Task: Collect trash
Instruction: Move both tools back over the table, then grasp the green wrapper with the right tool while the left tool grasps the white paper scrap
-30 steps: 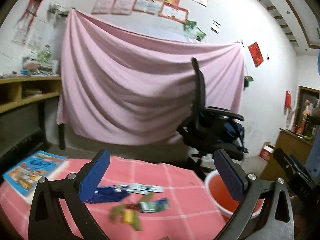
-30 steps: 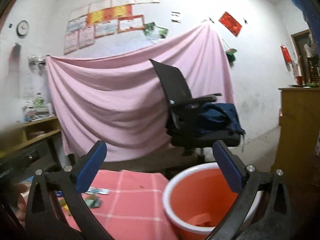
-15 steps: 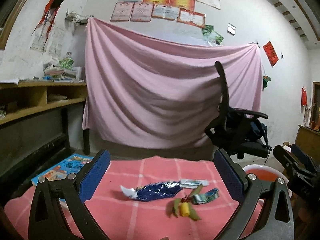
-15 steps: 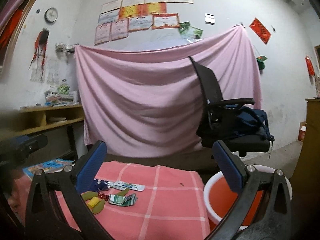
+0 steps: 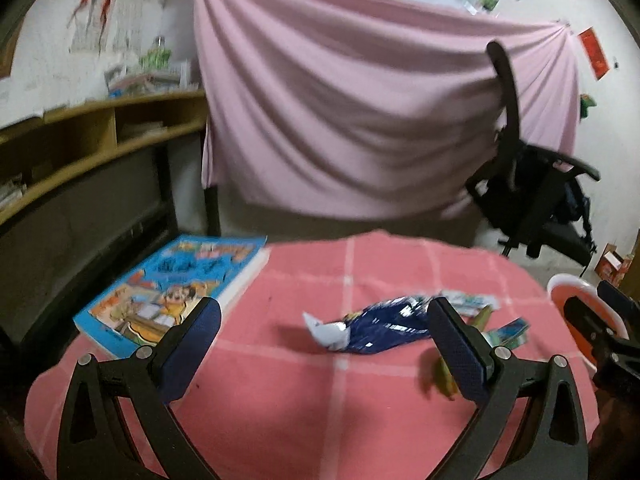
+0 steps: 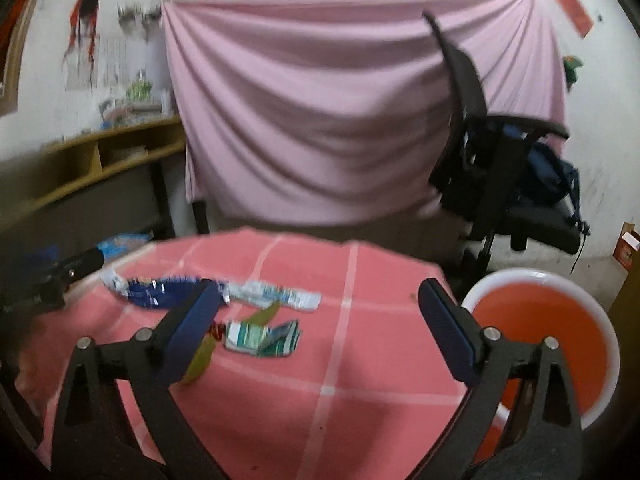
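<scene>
left gripper (image 5: 324, 338) jaws wide open, empty | right gripper (image 6: 320, 312) jaws wide open, empty | blue foil wrapper (image 5: 376, 326) mid desk (image 5: 280, 400) beside small wrappers (image 6: 262, 336) | orange bucket (image 6: 540, 320) off desk's right edge | wrapper likely light, crinkly, slippery; pinch twisted white end

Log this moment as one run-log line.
left gripper: open, empty | right gripper: open, empty | crumpled blue foil wrapper: on pink checked tablecloth | orange plastic bucket: beside table
</scene>
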The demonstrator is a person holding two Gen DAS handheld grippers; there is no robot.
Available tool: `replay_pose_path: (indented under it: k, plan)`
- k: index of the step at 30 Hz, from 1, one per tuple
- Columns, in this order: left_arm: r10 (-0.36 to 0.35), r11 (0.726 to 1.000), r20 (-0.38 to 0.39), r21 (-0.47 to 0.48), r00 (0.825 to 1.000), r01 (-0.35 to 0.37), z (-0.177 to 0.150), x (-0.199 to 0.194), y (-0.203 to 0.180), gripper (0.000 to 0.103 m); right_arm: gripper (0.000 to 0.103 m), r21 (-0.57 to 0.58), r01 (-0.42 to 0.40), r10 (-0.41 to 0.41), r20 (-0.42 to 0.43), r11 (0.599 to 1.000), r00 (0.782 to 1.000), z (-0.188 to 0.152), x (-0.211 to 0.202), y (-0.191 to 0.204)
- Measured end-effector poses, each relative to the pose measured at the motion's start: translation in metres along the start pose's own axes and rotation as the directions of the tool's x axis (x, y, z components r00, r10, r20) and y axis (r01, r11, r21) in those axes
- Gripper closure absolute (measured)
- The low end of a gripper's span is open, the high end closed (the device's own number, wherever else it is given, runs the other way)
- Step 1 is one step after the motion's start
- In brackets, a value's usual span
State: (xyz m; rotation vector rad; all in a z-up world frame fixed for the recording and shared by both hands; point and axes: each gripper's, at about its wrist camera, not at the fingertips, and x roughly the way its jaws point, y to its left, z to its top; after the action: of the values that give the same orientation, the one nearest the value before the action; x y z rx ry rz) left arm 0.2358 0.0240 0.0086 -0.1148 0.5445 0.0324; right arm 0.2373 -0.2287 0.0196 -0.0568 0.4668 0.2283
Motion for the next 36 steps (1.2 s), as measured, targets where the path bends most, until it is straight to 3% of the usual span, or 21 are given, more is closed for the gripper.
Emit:
replay_pose_path:
  k: [8,10,16,28,30,36]
  plan:
    - [-0.053,0.999,-0.155,-0.016,0.986,0.052,-0.002,0.034,0.007,0.039,0.000,0.009,-0.042,0.043,-0.160,0.999,0.986,-0.005,0.031,0.003]
    - [-0.071,0.997,-0.196,-0.024,0.978,0.068,-0.004,0.041,0.008,0.055,0.001,0.000,-0.057,0.056,-0.201,0.998,0.978,-0.007,0.039,0.007]
    - [-0.097,0.995,-0.230,-0.044,0.968,0.090,-0.004,0.044,0.010,0.080,0.004,-0.044,-0.100,0.083,-0.288,0.994,0.954,-0.011,0.055,0.020]
    - [-0.087,0.996,-0.236,-0.028,0.968,0.083,-0.005,0.037,-0.003,0.084,0.019,-0.049,-0.157,0.124,-0.405,0.986,0.906,-0.018,0.080,0.030]
    - [-0.084,0.996,-0.227,-0.033,0.970,0.079,-0.005,0.035,-0.005,0.084,0.027,-0.054,-0.162,0.126,-0.406,0.985,0.905,-0.018,0.079,0.031]
    - [-0.054,0.998,-0.177,-0.032,0.983,0.049,-0.004,0.023,-0.008,0.085,0.036,-0.046,-0.160,0.131,-0.380,0.986,0.916,-0.016,0.073,0.028]
